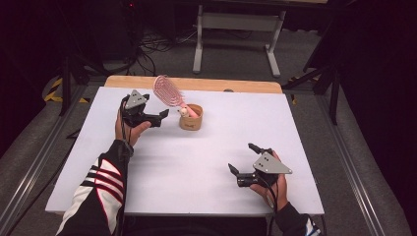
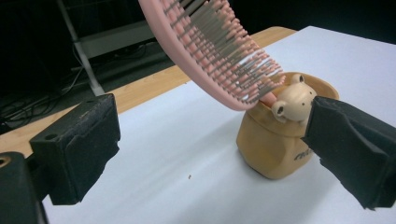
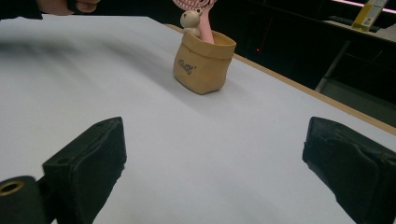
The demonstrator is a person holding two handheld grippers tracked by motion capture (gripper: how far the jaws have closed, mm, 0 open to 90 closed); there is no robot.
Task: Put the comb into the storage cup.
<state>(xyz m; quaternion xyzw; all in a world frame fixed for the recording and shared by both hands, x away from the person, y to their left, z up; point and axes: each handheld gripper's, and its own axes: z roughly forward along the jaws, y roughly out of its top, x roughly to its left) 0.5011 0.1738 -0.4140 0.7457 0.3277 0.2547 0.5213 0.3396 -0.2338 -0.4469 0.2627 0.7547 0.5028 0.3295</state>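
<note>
Beside left gripper (image 1: 164,115), hairbrush (image 1: 167,90), pouch (image 1: 191,121)

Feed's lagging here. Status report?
Left gripper open beside pouch. Right gripper open, idle near table front. Hairbrush stands in pouch. Nothing in way.

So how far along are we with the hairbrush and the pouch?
Looks done: the pink hairbrush stands handle-down in the tan pouch, its head leaning out over the rim. In hand: nothing; the left gripper sits open just beside the pouch, and the right gripper is open over the white table near the front edge. Left, probably: drawing the left gripper clear of the pouch.
</note>
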